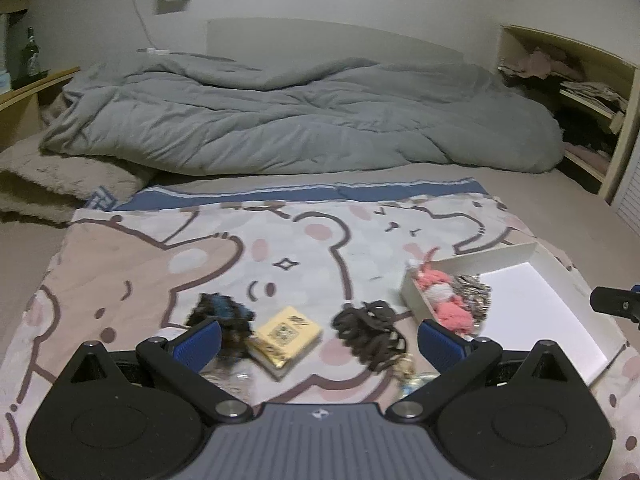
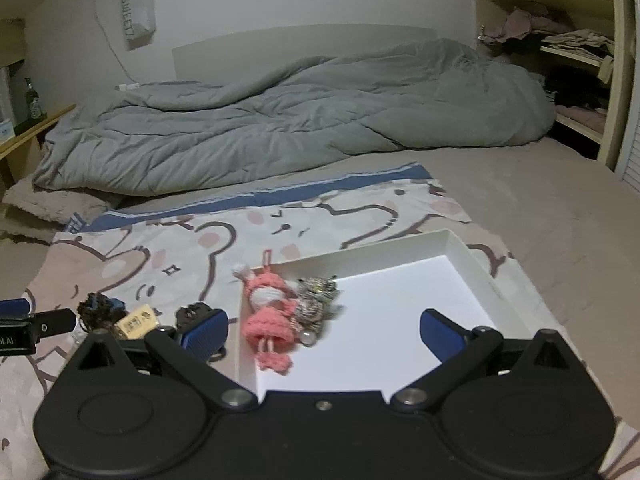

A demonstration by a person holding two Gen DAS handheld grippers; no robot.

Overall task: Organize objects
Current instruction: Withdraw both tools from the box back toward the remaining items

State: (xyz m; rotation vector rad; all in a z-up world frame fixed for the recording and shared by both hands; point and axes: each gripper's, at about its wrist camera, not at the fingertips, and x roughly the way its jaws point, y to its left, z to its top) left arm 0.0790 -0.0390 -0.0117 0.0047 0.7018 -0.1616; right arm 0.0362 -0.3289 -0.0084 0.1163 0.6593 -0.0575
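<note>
So: left gripper (image 1: pixel 320 338) hangs wide apart, holding nothing; the yellow box (image 1: pixel 289 334) lies between its blue fingers, brown cords (image 1: pixel 368 334) just right of it, dark blue-black bundle (image 1: pixel 222 314) at the left finger. Right gripper (image 2: pixel 324 334) also wide, holding nothing, over the near-left of the white tray (image 2: pixel 472 256). Pink knitted doll (image 2: pixel 267 316) and silvery trinket (image 2: pixel 316 306) lie in the tray's left end. Clear bits under the left gripper are blurred and partly hidden.
</note>
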